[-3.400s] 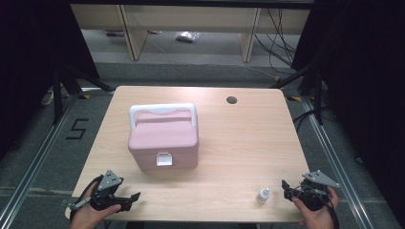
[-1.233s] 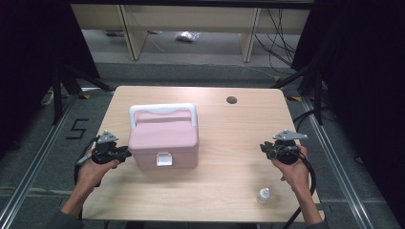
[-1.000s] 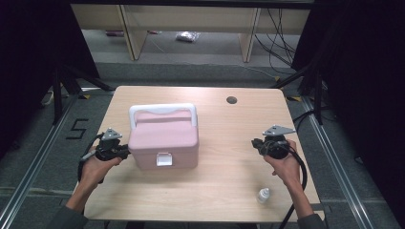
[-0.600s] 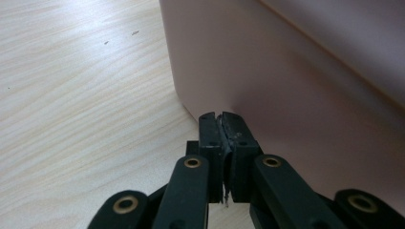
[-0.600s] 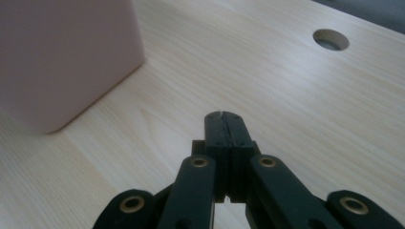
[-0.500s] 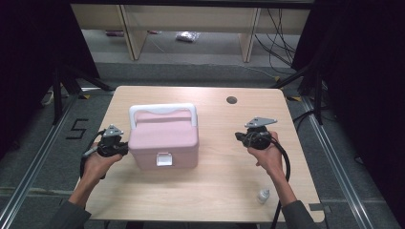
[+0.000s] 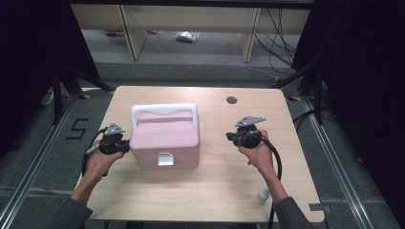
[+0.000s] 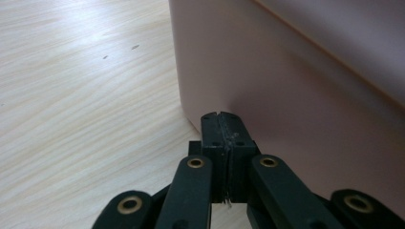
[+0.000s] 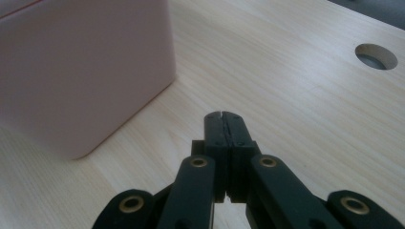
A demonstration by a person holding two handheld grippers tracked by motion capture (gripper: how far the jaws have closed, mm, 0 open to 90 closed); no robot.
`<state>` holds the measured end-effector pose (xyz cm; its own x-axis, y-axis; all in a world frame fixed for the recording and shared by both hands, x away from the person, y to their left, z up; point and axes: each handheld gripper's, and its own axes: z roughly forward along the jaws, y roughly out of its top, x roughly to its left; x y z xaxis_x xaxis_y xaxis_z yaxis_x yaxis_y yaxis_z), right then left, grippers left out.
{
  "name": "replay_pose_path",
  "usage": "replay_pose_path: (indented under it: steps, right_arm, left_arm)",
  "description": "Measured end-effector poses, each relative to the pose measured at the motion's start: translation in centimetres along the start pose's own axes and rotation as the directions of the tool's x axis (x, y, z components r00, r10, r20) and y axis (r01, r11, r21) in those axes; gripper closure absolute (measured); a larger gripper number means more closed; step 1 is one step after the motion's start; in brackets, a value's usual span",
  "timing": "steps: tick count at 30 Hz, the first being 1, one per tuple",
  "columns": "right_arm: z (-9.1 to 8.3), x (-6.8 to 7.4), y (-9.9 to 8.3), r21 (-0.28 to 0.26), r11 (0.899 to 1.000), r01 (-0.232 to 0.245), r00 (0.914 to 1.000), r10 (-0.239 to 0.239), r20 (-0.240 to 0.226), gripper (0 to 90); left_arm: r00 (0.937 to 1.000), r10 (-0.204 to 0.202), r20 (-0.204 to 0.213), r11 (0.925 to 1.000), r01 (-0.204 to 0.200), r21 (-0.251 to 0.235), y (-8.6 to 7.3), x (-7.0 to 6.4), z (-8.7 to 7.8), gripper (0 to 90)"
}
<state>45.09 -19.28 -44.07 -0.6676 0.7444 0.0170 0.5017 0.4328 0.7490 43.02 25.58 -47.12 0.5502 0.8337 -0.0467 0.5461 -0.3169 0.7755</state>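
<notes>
A pink box with a white handle and a white latch on its front stands on the wooden table, between the two grippers.

The left gripper is held low at the left side wall of the box. In the left gripper view its two black jaws are pressed together, with nothing between them, and the left gripper has its tips just before the lower part of the pink wall, close to the bottom corner of the box. It is not possible to say from the pictures if the tips touch the wall or only stand very near to it. To the left of the jaws in this view lies the bare table.

The right gripper is on the other side of the box, apart from it, with a strip of table between its tips and the right wall. In the right gripper view the jaws are also closed on each other and hold nothing. The right gripper points to the table, and the pink box stands ahead and to the left of the jaws, its rounded corner near but not touching. Far ahead and to the right of these jaws there is a round hole in the table top.

A small white bottle stands near the front edge of the table, behind the right gripper and beside the person's right forearm.
</notes>
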Motion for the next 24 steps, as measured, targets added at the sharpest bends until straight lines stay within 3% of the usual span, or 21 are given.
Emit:
replay_pose_path:
  steps: [2,5,6,9,11,12,14,19,24]
  right_arm:
    - [-0.2,-0.1,-0.1,-0.002,1.000,0.016,0.9999,-0.016,-0.001,90.0]
    - [-0.4,-0.1,-0.1,0.001,1.000,0.002,1.0000,-0.002,0.002,90.0]
    - [-0.5,-0.2,-0.2,0.001,1.000,0.010,0.9999,-0.010,-0.001,90.0]
    - [-0.5,-0.2,-0.3,-0.003,1.000,0.014,0.9999,-0.014,-0.001,90.0]
    - [-0.6,-0.5,-0.4,-0.009,1.000,0.030,0.9995,-0.030,-0.001,90.0]
    - [-0.8,-0.5,-0.5,0.009,1.000,0.008,1.0000,-0.008,0.003,90.0]
    - [-0.9,-0.7,-0.6,-0.004,0.999,0.033,0.9995,-0.033,-0.001,90.0]
    - [-1.0,-0.5,-0.8,0.008,1.000,0.005,1.0000,-0.005,-0.008,90.0]
    - [-0.7,-0.4,-0.8,-0.001,1.000,0.024,0.9995,-0.025,-0.018,90.0]
  left_arm:
    - [0.9998,0.016,0.010,0.9998,-0.016,0.013,0.4,-0.5,0.3,88.5]
    - [0.9994,0.029,0.017,0.9995,-0.030,0.011,0.7,-0.9,0.6,88.5]
    - [0.9984,0.037,0.042,0.9991,-0.038,0.020,1.0,-1.3,0.9,88.6]
    - [0.9977,0.028,0.062,0.9996,-0.028,0.004,1.3,-1.9,1.4,88.5]
    - [0.9966,0.056,0.061,0.9983,-0.057,0.015,1.6,-2.5,1.7,88.6]
    - [0.9959,0.070,0.057,0.9974,-0.071,0.015,1.8,-2.8,1.9,88.6]
    - [0.9939,0.087,0.068,0.9960,-0.088,0.016,2.5,-3.6,2.5,87.5]
    - [0.9924,0.100,0.072,0.9949,-0.100,0.006,3.2,-4.6,3.1,88.1]
    - [0.9904,0.109,0.086,0.9940,-0.109,-0.003,3.7,-5.3,3.6,88.3]
